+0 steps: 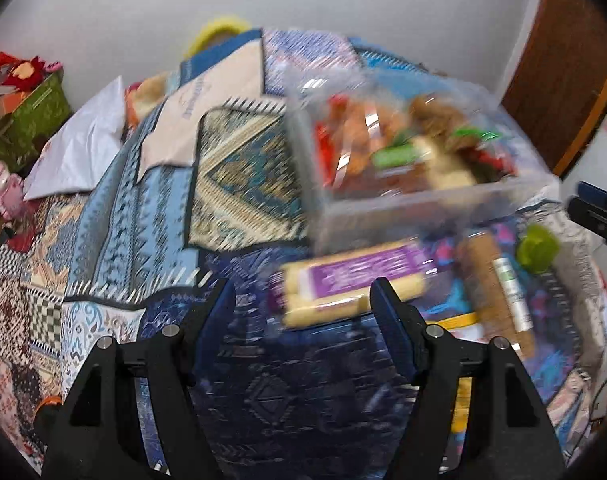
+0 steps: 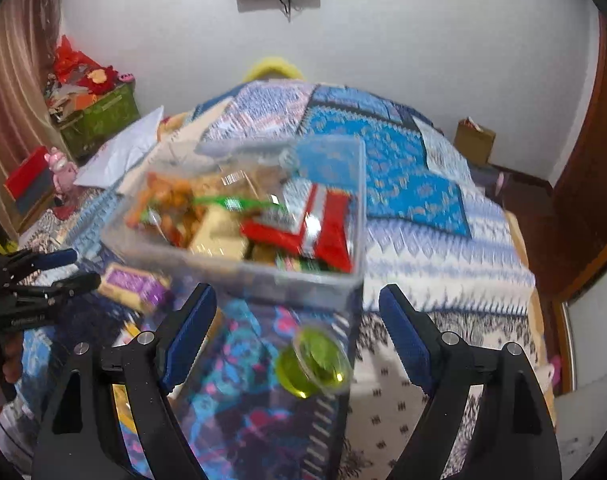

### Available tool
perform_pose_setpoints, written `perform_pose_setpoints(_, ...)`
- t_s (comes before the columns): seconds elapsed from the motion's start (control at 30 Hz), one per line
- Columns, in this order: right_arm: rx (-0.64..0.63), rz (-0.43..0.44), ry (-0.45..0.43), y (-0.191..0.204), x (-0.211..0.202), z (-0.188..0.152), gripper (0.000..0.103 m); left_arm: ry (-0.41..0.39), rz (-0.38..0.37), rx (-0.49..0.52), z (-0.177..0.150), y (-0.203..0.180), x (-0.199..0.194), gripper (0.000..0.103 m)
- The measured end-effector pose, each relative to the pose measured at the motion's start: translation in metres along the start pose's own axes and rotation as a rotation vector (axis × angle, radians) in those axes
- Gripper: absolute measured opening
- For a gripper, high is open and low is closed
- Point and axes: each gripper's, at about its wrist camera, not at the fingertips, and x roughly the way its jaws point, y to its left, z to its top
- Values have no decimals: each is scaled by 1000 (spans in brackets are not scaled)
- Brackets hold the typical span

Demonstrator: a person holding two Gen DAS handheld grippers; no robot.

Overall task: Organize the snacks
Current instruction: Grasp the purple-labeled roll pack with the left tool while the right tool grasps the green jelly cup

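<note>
Left hand-held gripper (image 1: pixel 303 300) and right hand-held gripper (image 2: pixel 297 308): both jaws spread, nothing held.

The clear plastic bin (image 2: pixel 231 264) of snacks sits at frame centre on the patterned bedspread (image 2: pixel 423 184). In the left wrist view, a purple-labelled biscuit pack (image 1: pixel 351 284) lies just beyond the fingertips, centre right. In the right wrist view, a green jelly cup (image 2: pixel 315 364) lies between the open fingers, lower centre.
</note>
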Motion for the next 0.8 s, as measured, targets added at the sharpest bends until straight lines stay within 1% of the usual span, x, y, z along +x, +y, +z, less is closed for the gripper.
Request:
perform_pose_setpoints(0.13,34,7,30,-10,6,-13,81,1,50,-73,3,27,18,69)
perform_pose_setpoints(0.2,45,9,43,-14,10,-17,81,12,41,-103,8,36,28,69)
perform_pose_setpoints(0.27,55,3,55,-17,13,-21,81,19,46,-109,13,41,38,69)
perform_pose_setpoints(0.4,73,3,64,-21,15,-25,81,45,63,-53,22,36,52,69)
perform_pose_setpoints(0.5,95,16,63,-25,12,-27,81,63,45,-17,17,32,53,69)
perform_pose_setpoints(0.6,107,22,66,-29,11,-30,81,57,36,1,6,29,45,69)
perform_pose_setpoints(0.7,104,21,67,-29,7,-33,81,65,0,0,-7,25,34,69)
perform_pose_setpoints(0.8,104,20,62,-29,3,-35,81,66,-40,21,-22,15,23,69)
